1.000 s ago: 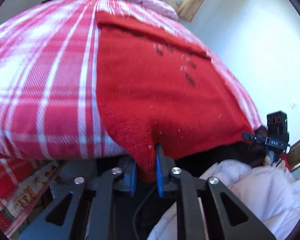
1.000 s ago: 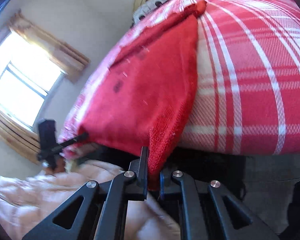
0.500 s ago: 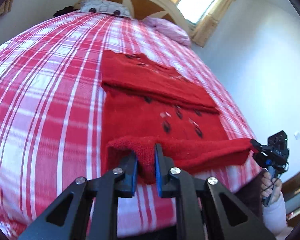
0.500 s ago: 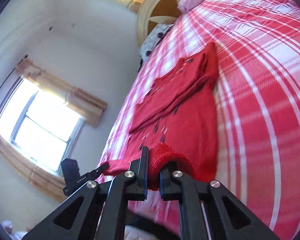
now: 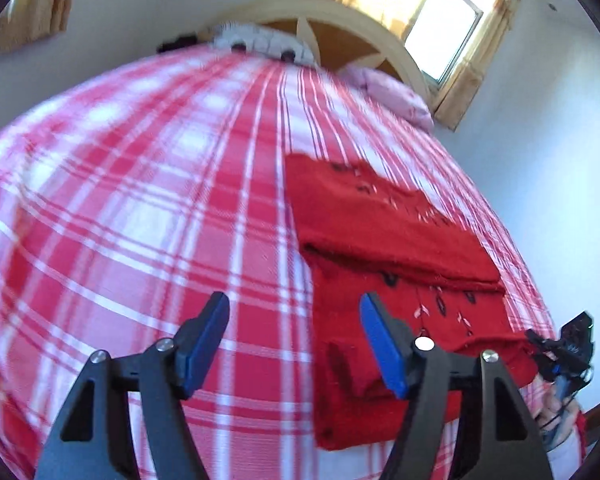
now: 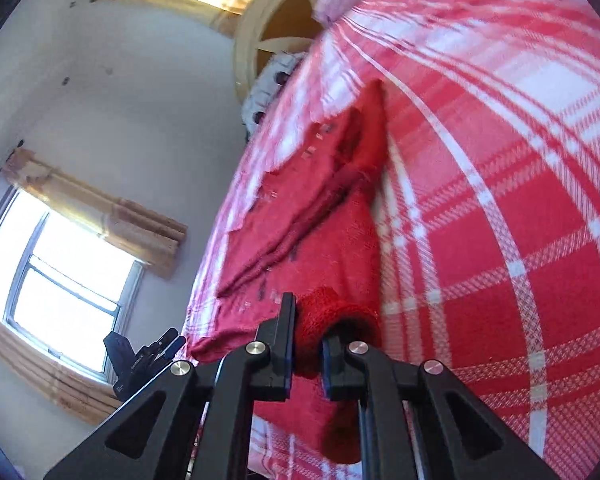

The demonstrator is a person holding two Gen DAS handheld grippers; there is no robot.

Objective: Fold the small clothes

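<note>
A red knitted sweater (image 5: 384,256) with small dark and white marks lies folded on the red-and-white plaid bedspread (image 5: 160,208). Its near hem is doubled back over the body. My left gripper (image 5: 294,320) hangs above the bedspread just left of the sweater, its jaws opening with nothing between the blue pads. My right gripper (image 6: 306,340) is shut on the rolled hem corner of the sweater (image 6: 324,240) at the bed's near edge. In the left wrist view the right gripper (image 5: 564,350) shows at the sweater's far corner, in a hand.
A wooden arched headboard (image 5: 340,28) and pillows (image 5: 388,92) stand at the bed's far end. A window with tan curtains (image 6: 72,276) lights the wall beside the bed. Plain plaid cover stretches left of the sweater.
Both grippers carried the sweater's hem up onto the bed and over its body. The left gripper then let go of the hem and swung left; the right still grips its corner.
</note>
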